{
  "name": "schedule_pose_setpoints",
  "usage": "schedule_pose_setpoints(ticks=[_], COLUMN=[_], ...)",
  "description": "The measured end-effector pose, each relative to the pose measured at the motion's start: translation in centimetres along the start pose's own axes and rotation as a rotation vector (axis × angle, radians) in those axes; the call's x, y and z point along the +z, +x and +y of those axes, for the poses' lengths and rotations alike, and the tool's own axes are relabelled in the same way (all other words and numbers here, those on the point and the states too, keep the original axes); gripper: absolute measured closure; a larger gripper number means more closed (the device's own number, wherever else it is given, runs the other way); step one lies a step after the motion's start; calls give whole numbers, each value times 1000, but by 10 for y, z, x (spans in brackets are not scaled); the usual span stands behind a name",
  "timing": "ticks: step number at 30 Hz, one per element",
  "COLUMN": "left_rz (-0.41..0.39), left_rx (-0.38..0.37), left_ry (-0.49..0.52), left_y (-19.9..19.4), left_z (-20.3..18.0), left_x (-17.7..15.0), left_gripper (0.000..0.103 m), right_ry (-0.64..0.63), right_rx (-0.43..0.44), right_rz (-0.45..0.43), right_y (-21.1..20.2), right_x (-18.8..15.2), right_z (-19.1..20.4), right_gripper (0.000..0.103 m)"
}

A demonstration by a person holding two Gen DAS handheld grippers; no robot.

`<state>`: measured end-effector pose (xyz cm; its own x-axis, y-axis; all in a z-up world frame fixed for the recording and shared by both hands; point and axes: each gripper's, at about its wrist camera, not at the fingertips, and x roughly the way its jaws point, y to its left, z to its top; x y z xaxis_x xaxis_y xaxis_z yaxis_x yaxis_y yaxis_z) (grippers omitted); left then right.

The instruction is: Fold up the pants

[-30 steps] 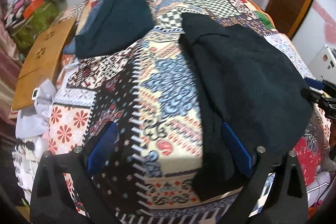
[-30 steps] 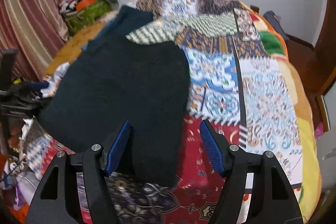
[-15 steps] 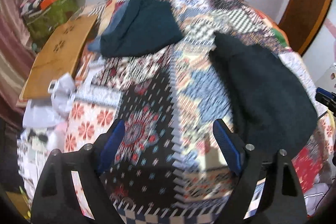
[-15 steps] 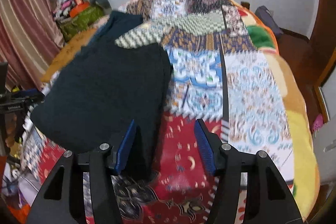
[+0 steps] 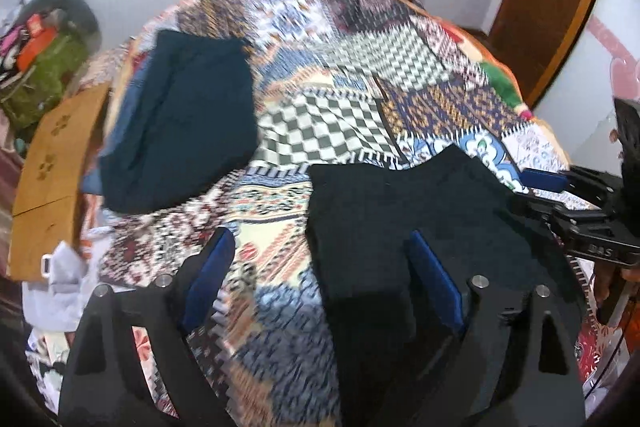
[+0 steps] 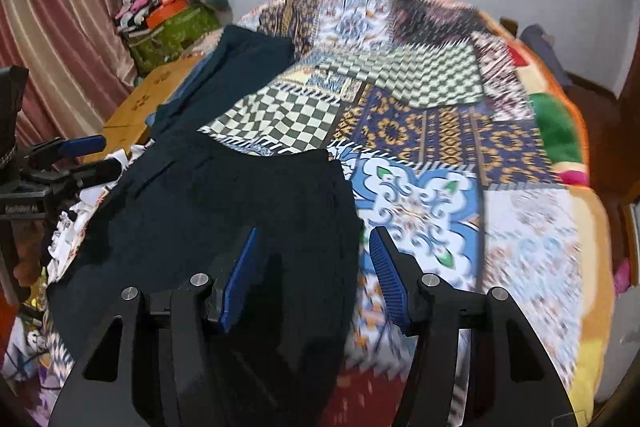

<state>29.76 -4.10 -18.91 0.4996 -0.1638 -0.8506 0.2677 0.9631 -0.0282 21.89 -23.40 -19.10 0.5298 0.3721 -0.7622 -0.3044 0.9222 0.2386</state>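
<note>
Both grippers are hovering over the black pants (image 5: 420, 227) lying on the patchwork quilt (image 5: 340, 99): left gripper (image 5: 320, 279) and right gripper (image 6: 310, 279) jaws have just been narrowing, gripping nothing

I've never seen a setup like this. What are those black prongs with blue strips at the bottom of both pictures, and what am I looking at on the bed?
No robot here: a person holds a two-finger tool in each hand, each with a camera looking along its fingers. One picture is from the left gripper, the other from the right gripper; each also glimpses the other at its edge. The blue strips are pads. On the patchwork quilt lie black pants, the ones being folded, and farther back a dark folded garment. Both grippers hover over the pants' near end. Their fingers have just been closing, but the pads are still apart and nothing is held.
</note>
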Motion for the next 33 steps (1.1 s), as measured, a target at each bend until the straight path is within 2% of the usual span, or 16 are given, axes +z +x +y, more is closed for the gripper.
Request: schedule_pose_setpoints(ticks=[2, 4, 5, 9, 13, 16, 21, 24, 26, 28, 31, 33], left_rz=[37, 51, 51, 45, 38, 21, -26, -44, -61, -63, -28, 18], left_rx=[-27, -52, -46, -36, -27, -10, 26, 37, 46, 31, -10, -55], left_ry=[12, 10, 10, 14, 22, 38, 36, 26, 26, 21, -10, -56], left_y=[18, 27, 31, 36, 36, 27, -4, -20, -30, -35, -35, -28], left_z=[-2, -2, -2, -1, -1, -4, -4, -2, -3, -3, -1, 3], left_x=[2, 1, 0, -4, -4, -4, -5, -9, -14, -19, -24, -27], left_gripper=[41, 47, 47, 47, 47, 47, 47, 39, 23, 14, 12, 12], right_ry=[-6, -14, -34, -109, -102, -103, -98, -85, -67, -56, -43, -25], right_rx=[14, 19, 21, -17, -11, -23, -43, -31, -22, -20, -12, 10], right_rz=[49, 97, 125, 122, 131, 127, 62, 21, -8, -29, -37, -19], right_y=[21, 36, 45, 51, 53, 48, 18, -4, -18, -27, -36, -38], right_x=[8, 11, 12, 6, 1, 4, 7, 5, 1, -2, -9, -17], right_z=[-2, -2, -1, 1, -5, -4, -3, -2, -1, 1, 2, 2], right_gripper=[69, 81, 82, 88, 89, 89, 87, 74, 51, 40, 30, 27])
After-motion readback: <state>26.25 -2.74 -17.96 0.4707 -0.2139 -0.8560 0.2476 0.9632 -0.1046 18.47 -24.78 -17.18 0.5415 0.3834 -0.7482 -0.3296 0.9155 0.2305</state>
